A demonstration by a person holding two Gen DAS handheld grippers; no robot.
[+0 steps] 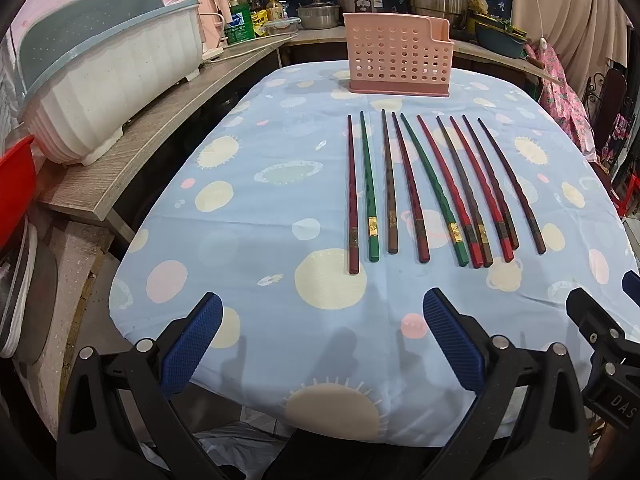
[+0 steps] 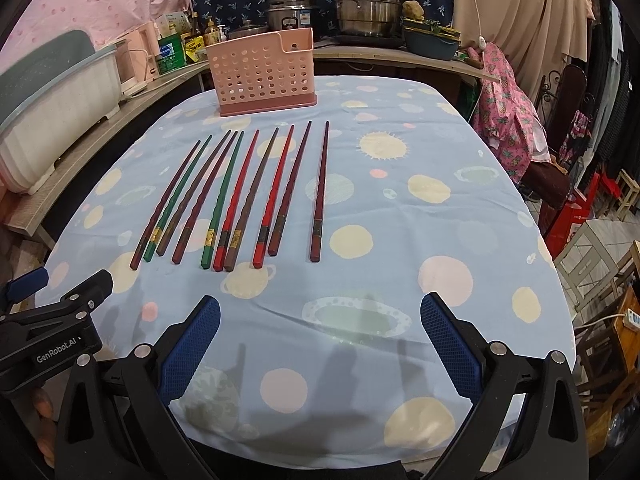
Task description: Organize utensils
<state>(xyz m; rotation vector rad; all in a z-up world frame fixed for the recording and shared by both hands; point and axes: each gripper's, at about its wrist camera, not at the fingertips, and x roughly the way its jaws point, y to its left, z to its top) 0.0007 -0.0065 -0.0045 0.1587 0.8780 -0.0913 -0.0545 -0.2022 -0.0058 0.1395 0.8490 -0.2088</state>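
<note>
Several chopsticks [image 1: 424, 188] [image 2: 240, 200] in red, green, brown and dark maroon lie side by side on the blue patterned tablecloth [image 1: 256, 216] [image 2: 420, 184], thick ends toward me. Behind them a pink perforated utensil holder [image 1: 396, 54] [image 2: 264, 74] stands upright at the table's far end. My left gripper [image 1: 322, 316] hovers open over the near table edge, short of the chopsticks, holding nothing. My right gripper [image 2: 320, 316] is also open and empty, near the front edge, to the right of the row. Each gripper shows at the side of the other's view.
A white dish rack with a blue rim [image 1: 108, 76] [image 2: 48, 100] sits on a wooden shelf [image 1: 160, 136] to the left. Pots [image 2: 364, 4], bottles and a kettle crowd the counter behind. Pink patterned cloth [image 2: 508, 108] and chairs stand to the right.
</note>
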